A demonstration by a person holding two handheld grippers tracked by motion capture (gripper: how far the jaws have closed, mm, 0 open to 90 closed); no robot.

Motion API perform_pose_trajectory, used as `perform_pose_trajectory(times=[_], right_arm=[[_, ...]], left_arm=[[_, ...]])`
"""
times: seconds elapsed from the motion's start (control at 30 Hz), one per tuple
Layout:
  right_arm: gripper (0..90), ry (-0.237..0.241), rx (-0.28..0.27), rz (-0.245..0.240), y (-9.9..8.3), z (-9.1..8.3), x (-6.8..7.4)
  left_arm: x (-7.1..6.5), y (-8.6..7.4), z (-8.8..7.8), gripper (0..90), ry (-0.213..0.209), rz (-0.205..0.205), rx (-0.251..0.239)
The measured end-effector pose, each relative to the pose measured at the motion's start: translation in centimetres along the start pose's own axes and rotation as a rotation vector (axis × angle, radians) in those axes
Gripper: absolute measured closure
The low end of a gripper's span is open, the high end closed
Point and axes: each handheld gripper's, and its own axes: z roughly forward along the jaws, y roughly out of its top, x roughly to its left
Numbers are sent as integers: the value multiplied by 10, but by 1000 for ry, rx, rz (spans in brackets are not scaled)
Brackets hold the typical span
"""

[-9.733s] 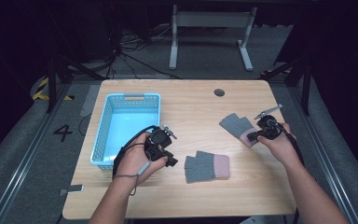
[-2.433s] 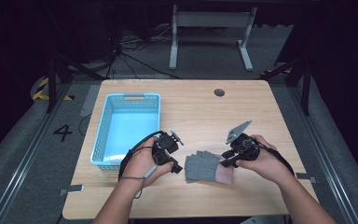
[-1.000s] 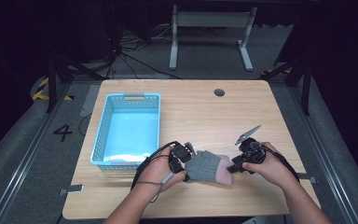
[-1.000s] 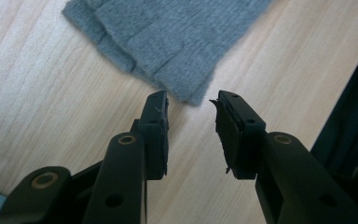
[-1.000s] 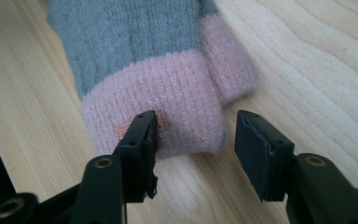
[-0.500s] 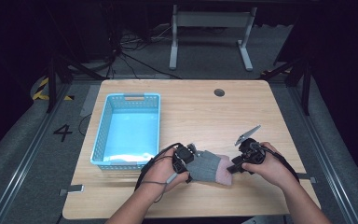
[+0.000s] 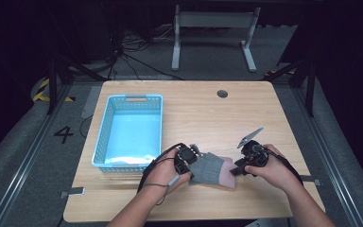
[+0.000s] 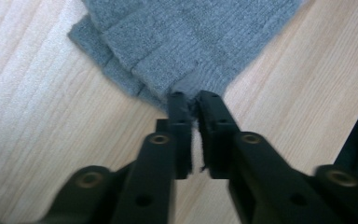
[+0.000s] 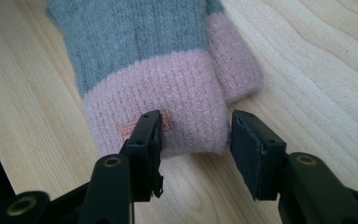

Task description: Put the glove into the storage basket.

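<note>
Nearest me, my left gripper [image 8: 192,100] has just been closing and is now clenched on the fingertip edge of the grey knitted glove [image 7: 210,168], wool pinched between the pads. My right gripper [image 9: 193,135] has just been narrowing, yet its jaws stand apart astride the pink cuff [image 9: 177,79], one pad over the small label, not yet pressing. The glove lies flat on the wooden table [image 7: 203,113] near its front edge, between both hands. I judge it light, soft and floppy, so it will sag unless held at both ends. Farther left sits the blue basket [image 7: 105,137], well apart; nothing blocks the way to it.
</note>
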Motion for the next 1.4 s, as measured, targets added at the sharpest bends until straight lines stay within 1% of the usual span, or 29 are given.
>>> perform_pose_trajectory(times=[0.03, 0.1, 0.13, 0.17, 0.2, 0.3, 0.33, 0.37, 0.43, 0.47, 0.57, 0.7, 0.83, 0.93, 1.0, 1.07, 1.17, 1.4], right_arm=[[538, 0, 0, 0, 0, 0, 0], [547, 6, 1, 5, 0, 0, 0], [551, 10, 1, 6, 0, 1, 0], [575, 13, 2, 14, 0, 1, -1], [575, 13, 2, 14, 0, 1, -1], [670, 4, 11, 6, 1, 0, 2], [738, -7, 16, -5, 2, -1, 4], [764, -30, 24, -16, 3, -3, 6], [771, -29, 23, -15, 3, -4, 7], [779, -28, 21, -17, 3, -6, 7], [783, -24, 11, -14, 4, -11, 9], [784, -25, -14, -18, 5, -21, 11], [784, -37, -39, -27, 12, -27, 11], [784, -39, -44, -30, 16, -27, 10], [783, -45, -47, -36, 20, -27, 10], [784, -42, -49, -39, 24, -27, 10], [784, -50, -47, -38, 29, -25, 9], [783, -55, -38, -28, 30, -25, 7]], left_arm=[[0, 0, 0, 882, 0, 0, 0], [0, 0, 1, 887, -3, -5, 18], [1, 0, 1, 890, -1, -4, 24], [0, 0, 2, 893, 5, 1, 29], [0, 0, 2, 894, 5, 1, 29], [-2, 0, 1, 895, 4, 9, 27], [-3, 0, 1, 895, 5, 9, 26], [-5, 0, -1, 895, 6, 15, 23], [-5, 0, -2, 895, 5, 20, 22], [-6, -1, -3, 895, 5, 17, 15], [-8, -1, -8, 896, 7, 27, 9], [-13, -3, -14, 896, 9, 36, 1], [-18, -6, -21, 896, 15, 37, -3], [-22, -8, -23, 896, 16, 40, -5], [-23, -9, -24, 897, 17, 44, -8], [-24, -9, -23, 897, 19, 41, -4], [-24, -10, -21, 897, 18, 38, -1], [-24, -8, -17, 897, 11, 41, 11]])
